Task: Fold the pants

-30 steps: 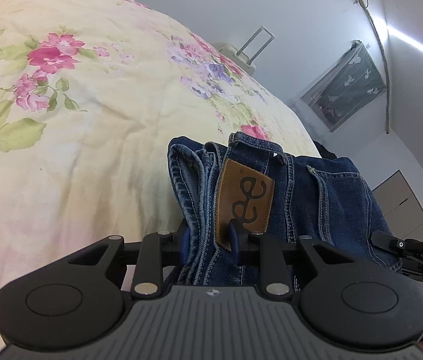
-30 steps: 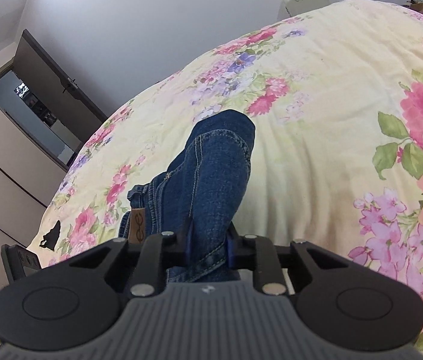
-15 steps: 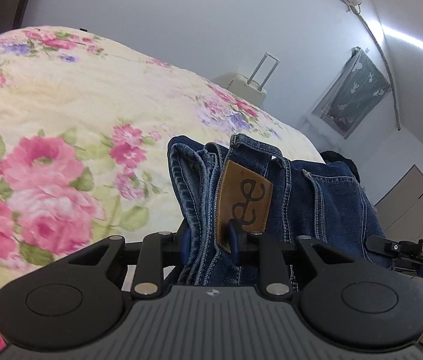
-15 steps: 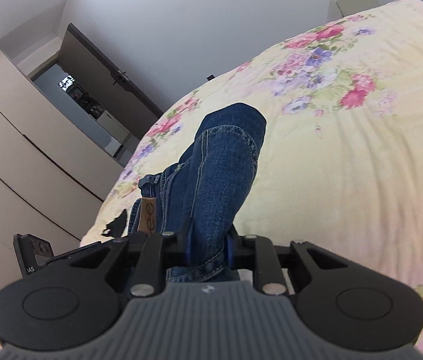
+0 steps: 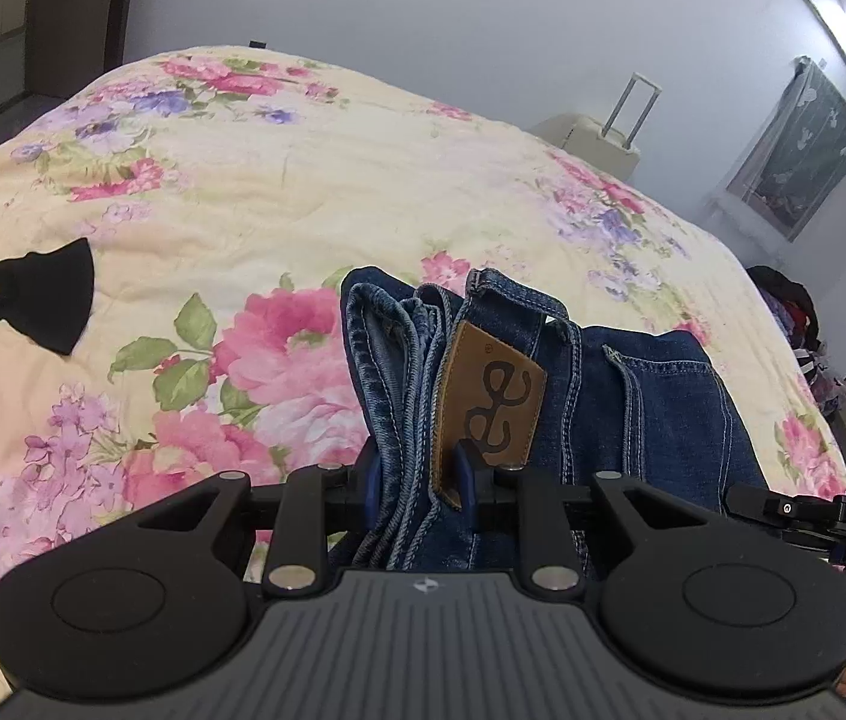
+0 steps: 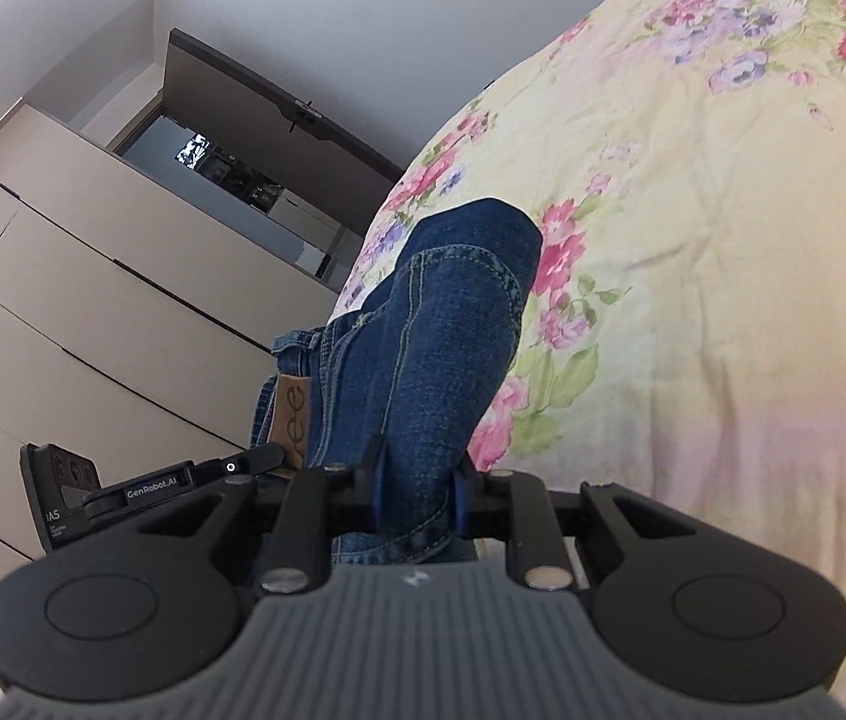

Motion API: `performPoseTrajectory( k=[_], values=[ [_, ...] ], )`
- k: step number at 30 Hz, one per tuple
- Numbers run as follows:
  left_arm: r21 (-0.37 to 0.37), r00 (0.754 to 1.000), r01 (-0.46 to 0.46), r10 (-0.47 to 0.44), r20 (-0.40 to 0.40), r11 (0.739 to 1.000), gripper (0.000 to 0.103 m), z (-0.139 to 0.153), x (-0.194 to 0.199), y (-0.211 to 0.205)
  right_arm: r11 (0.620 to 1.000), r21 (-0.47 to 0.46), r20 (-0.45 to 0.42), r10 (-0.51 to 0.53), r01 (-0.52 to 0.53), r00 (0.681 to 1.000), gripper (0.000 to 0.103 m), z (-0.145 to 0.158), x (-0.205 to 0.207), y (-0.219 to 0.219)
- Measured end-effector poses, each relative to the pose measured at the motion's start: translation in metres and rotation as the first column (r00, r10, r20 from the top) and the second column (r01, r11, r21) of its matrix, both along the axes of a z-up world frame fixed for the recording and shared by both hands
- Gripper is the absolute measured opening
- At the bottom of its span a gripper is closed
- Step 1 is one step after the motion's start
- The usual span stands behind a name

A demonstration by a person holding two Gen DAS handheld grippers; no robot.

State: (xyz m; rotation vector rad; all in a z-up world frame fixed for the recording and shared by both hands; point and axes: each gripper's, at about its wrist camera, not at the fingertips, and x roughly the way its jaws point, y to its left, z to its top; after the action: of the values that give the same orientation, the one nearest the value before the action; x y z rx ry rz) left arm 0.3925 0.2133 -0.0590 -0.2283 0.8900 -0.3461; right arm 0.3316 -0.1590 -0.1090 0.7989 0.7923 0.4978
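1. You had the folded pants (image 5: 543, 396) pinched at both ends and lifted clear above the floral bed (image 5: 255, 192), so the step in hand looked like carrying the bundle to its resting place.
2. Your left hand-held gripper (image 5: 417, 480) was clamped on the stacked waistband layers beside the leather patch (image 5: 492, 396); a firm pinch there was right, since several thicknesses of denim could slide apart.
3. Your right hand-held gripper (image 6: 417, 489) was closed on the folded leg end (image 6: 447, 324) of the same bundle; both ends level would have kept the middle from sagging and opening the fold.
4. You did well to hold the two hand-held grippers near each other, so the denim hung short between them.
5. A black mask (image 5: 33, 297) lay on the bed to the left; a set-down spot well apart from it, on bare quilt, would have served best.
6. Lowering flat before letting go would have kept the edges aligned.
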Motion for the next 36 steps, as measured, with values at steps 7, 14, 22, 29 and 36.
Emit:
performPoseTrajectory(
  k=[7, 14, 22, 29, 36],
  values=[
    [-0.008, 0.996, -0.013, 0.012, -0.084, 1.000, 0.027, -0.067, 0.027, 0.004, 1.000, -0.012, -0.054, -0.007, 0.006, 0.998, 0.016, -0.055, 0.032, 0.017],
    [-0.042, 0.993, -0.036, 0.031, -0.116, 0.998, 0.028, -0.115, 0.040, 0.015, 1.000, -0.025, -0.135, -0.020, 0.017, 0.991, 0.016, -0.110, 0.057, 0.011],
    [-0.034, 0.994, -0.016, 0.012, -0.112, 0.999, 0.035, -0.130, 0.041, 0.016, 0.982, -0.188, -0.182, -0.065, 0.030, 0.981, 0.023, -0.150, 0.068, 0.017],
    [0.153, 0.999, -0.031, 0.036, -0.029, 0.988, 0.038, -0.097, 0.018, -0.001, 0.951, -0.310, -0.183, -0.069, 0.009, 0.981, 0.031, -0.131, 0.068, 0.025],
    [0.148, 0.995, 0.001, -0.016, 0.100, 0.989, 0.038, -0.063, -0.047, 0.003, 0.859, -0.513, 0.059, 0.026, 0.008, 0.998, 0.034, -0.066, 0.003, 0.043]
  ],
)
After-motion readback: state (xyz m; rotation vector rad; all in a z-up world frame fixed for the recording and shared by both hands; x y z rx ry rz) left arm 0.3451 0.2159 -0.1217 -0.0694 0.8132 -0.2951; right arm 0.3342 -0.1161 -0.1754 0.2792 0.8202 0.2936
